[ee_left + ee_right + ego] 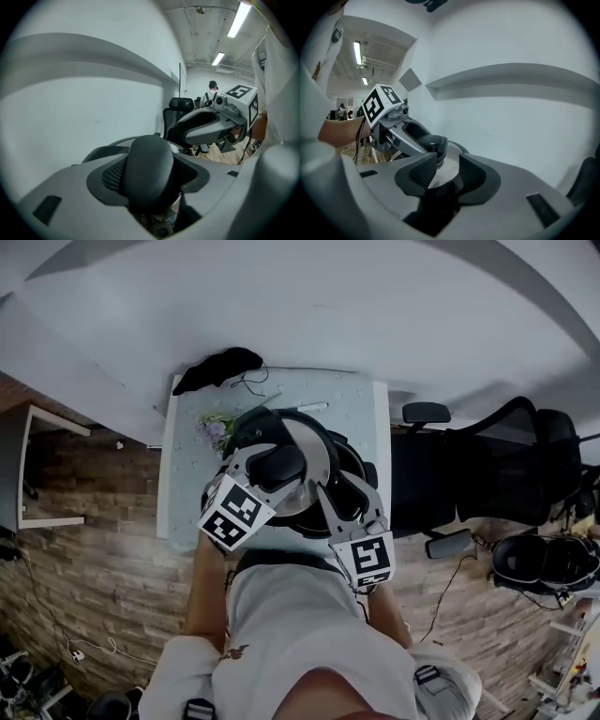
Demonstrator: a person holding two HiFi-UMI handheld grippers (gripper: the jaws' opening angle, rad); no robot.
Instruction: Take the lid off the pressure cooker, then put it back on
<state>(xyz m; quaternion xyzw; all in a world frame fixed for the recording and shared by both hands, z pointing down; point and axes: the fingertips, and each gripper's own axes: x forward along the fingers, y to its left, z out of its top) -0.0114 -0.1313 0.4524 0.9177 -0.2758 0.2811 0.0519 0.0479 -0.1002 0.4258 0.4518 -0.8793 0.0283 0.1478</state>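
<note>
Left gripper fingers are closed on the black knob of the lid; in the left gripper view the knob fills the gap between both ribbed pads. Right gripper fingers show a narrow gap with bare steel of the lid visible through it and a dark part low between them; I cannot tell whether they clamp that part. I read the lid as sitting tilted over the pressure cooker, whose dark body shows below and to the right of it. Both grippers meet at the cooker, the right one at its right side. It stands on the pale table, near the front edge. Purple flowers lie just beside it at rear left, a dark cloth at the far edge. An office chair stands to the right of the table.
</note>
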